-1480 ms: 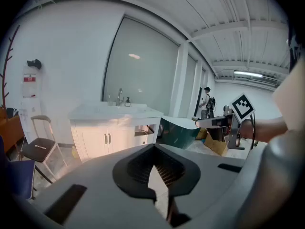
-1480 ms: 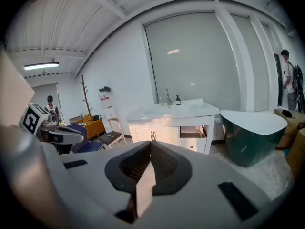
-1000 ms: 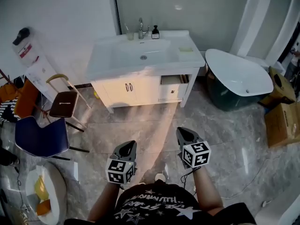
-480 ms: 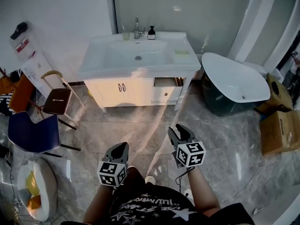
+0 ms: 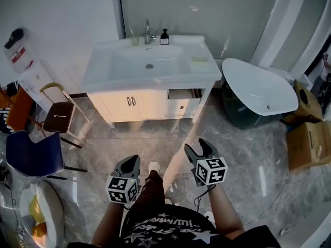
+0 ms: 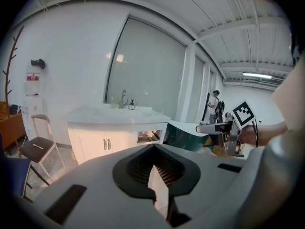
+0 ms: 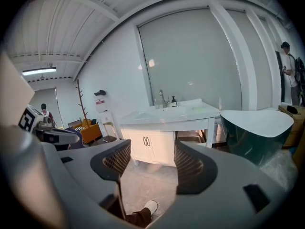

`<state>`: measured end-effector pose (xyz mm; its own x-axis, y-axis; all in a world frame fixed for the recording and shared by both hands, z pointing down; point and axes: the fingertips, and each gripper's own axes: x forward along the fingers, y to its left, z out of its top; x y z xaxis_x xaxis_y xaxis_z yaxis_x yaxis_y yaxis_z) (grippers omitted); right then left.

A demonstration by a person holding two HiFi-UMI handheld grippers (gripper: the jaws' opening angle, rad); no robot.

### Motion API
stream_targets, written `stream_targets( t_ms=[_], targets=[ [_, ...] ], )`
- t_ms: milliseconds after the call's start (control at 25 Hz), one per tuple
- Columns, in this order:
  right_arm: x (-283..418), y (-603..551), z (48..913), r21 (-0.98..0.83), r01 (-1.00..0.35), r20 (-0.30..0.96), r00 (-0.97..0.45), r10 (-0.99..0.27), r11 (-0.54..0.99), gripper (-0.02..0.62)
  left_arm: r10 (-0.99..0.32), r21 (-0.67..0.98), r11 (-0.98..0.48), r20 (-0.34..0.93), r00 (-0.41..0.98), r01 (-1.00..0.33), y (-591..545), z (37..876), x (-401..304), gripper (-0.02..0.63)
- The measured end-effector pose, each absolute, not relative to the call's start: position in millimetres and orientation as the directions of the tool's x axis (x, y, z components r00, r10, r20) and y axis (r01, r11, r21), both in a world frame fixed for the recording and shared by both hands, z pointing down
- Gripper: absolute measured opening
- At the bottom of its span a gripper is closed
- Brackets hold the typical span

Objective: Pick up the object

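Grey marble floor [image 5: 243, 154] ran from the person's shoe [image 5: 153, 166] to a white desk [image 5: 103, 76] against the back wall. The desk held a sink [image 5: 150, 61], with a tap [image 5: 147, 32], a cup [image 5: 135, 39] and a dark bottle [image 5: 164, 36] along its rear edge and a green pad [image 5: 199, 59] near its right edge. Which of these was the task's object could not be told, and all sat well apart from both grippers. A drawer [image 5: 182, 93] stood open under the desk's right end. A tub [image 5: 258, 94] and boxes [image 5: 310, 143] crowded the right, a stool [image 5: 58, 115] and blue chair [image 5: 33, 156] the left, with bare floor between. The left gripper [image 5: 133, 160] had its jaws clenched on nothing. The right gripper [image 5: 197, 145] had its jaws opening, with nothing between them.
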<state>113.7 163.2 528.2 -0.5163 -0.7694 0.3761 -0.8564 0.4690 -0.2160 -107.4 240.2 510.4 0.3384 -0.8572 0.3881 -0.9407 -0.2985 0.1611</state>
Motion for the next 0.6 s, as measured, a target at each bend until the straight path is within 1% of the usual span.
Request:
stream_targets(
  t_ms=[200,400,600],
  targets=[
    [110.9,106.3,537.9,-0.210,-0.877,0.409,-0.480,-0.776,0.431,0.288,-0.855,0.185,-0.307,0.377,0.356,-0.933,177.1,514.5,-120.0,0.015],
    [90.4,29.9,539.2,-0.210,-0.893,0.421,-0.450,-0.788,0.398,0.293,-0.849,0.207,-0.300,0.387,0.359,-0.931,97.9,521.6,-144.7,0.015],
    [79.9,-37.0,532.6,-0.210,-0.905,0.430,-0.426,-0.796,0.371,0.293,-0.832,0.185,-0.350,0.389,0.395,-0.918,17.1,515.3,-154.7,0.015]
  ],
)
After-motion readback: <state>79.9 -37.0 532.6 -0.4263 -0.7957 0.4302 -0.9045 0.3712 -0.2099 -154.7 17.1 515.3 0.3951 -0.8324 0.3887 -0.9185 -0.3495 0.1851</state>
